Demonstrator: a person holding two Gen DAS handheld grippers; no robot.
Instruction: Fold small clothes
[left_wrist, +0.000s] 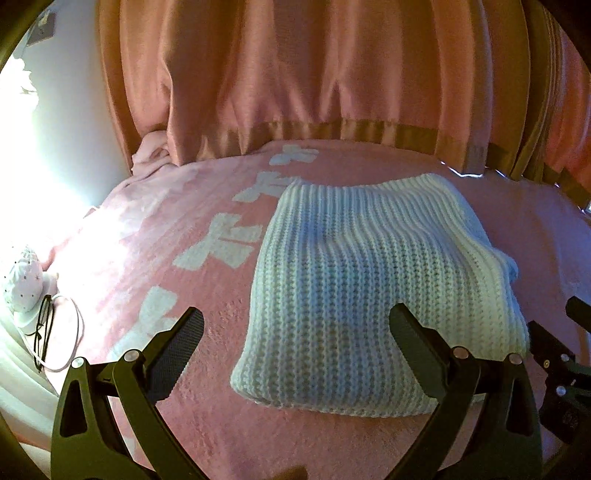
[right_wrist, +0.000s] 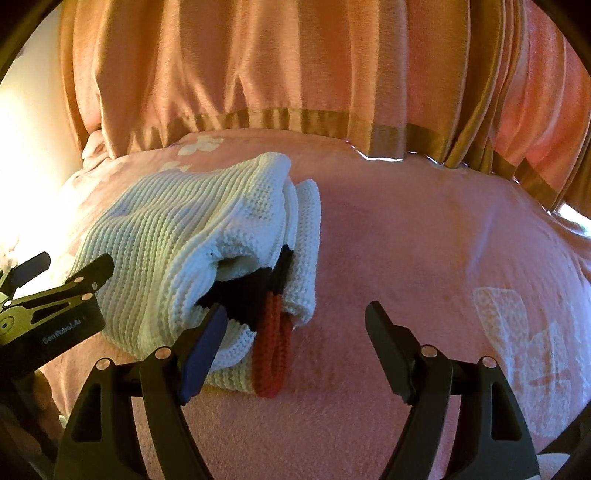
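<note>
Dim, warm pink light – blown-out glare at the left edge, fisheye bending and dark corners throughout.

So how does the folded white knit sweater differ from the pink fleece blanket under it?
The folded white knit sweater is chunky and ribbed; the pink fleece blanket is smooth and fuzzy. The sweater is a compact stack of layers, with red and black trim at one edge; the blanket lies spread flat, with pale bow prints. Both are soft fabrics, and no fingers touch either.

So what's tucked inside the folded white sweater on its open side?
Inside the sweater, black knit and a red knit loop poke out. The rest is covered by the white layers.
</note>
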